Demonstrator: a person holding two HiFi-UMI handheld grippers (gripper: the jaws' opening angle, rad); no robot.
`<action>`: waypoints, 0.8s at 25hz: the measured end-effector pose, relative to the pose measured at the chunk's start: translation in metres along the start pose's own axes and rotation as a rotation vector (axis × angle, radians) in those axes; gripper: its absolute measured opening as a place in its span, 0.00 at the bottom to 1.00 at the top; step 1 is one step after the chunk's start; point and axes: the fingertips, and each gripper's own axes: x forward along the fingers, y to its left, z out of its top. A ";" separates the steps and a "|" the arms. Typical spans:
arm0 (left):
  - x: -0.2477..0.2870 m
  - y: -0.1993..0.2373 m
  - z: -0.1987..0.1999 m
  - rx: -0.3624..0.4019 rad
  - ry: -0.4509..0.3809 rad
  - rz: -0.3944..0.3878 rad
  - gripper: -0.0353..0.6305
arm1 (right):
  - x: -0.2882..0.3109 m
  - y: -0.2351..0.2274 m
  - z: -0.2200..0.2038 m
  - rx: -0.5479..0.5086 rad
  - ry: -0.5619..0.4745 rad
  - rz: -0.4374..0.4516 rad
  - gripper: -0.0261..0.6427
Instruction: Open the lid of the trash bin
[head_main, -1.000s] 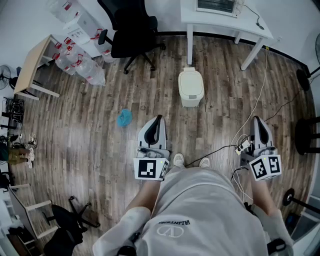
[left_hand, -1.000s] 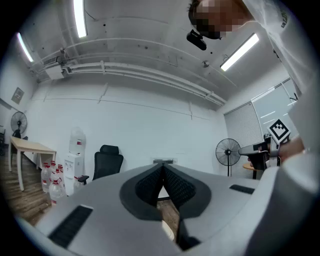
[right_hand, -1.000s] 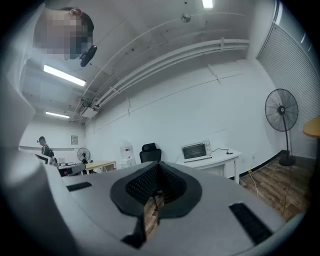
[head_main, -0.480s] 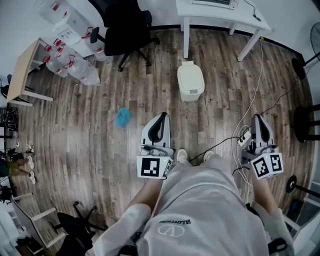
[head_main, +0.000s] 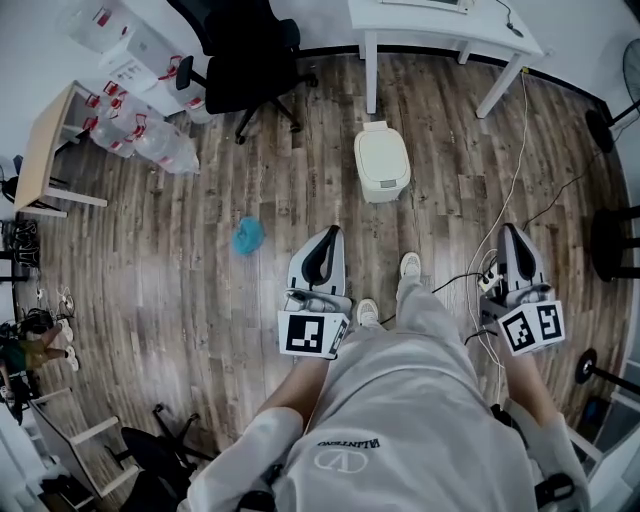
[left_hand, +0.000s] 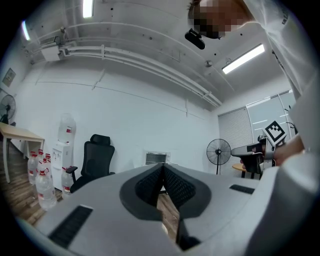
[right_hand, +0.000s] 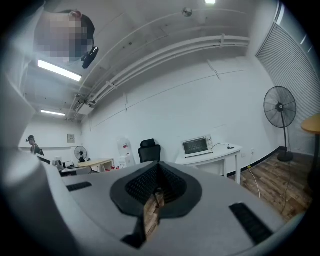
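Observation:
The cream trash bin (head_main: 381, 163) stands on the wood floor ahead of me with its lid down, just in front of the white desk (head_main: 440, 22). My left gripper (head_main: 327, 238) is held low in front of my body, well short of the bin and slightly to its left. My right gripper (head_main: 510, 236) hangs farther right, over the floor cables. In the left gripper view the left gripper (left_hand: 162, 172) has its ribbed pads pressed together with nothing between them. The right gripper (right_hand: 157, 172) looks the same. The bin is in neither gripper view.
A black office chair (head_main: 245, 55) and several water bottles (head_main: 140, 135) stand at the back left beside a wooden table (head_main: 45, 150). A blue scrap (head_main: 248, 235) lies on the floor left of the left gripper. A power strip (head_main: 487, 283) and cables run by my right side.
I have stepped forward; one foot now reaches ahead between the grippers. Both grippers have come slightly closer to the bin and stayed shut. The bin lid has not moved.

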 end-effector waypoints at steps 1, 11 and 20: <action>0.005 -0.001 -0.001 0.005 0.003 0.002 0.05 | 0.005 -0.004 -0.002 0.004 0.002 0.007 0.06; 0.096 -0.024 -0.021 0.020 0.058 0.032 0.05 | 0.080 -0.062 -0.007 0.040 0.067 0.125 0.06; 0.168 -0.041 -0.027 0.024 0.087 0.120 0.05 | 0.155 -0.091 -0.007 0.028 0.147 0.329 0.06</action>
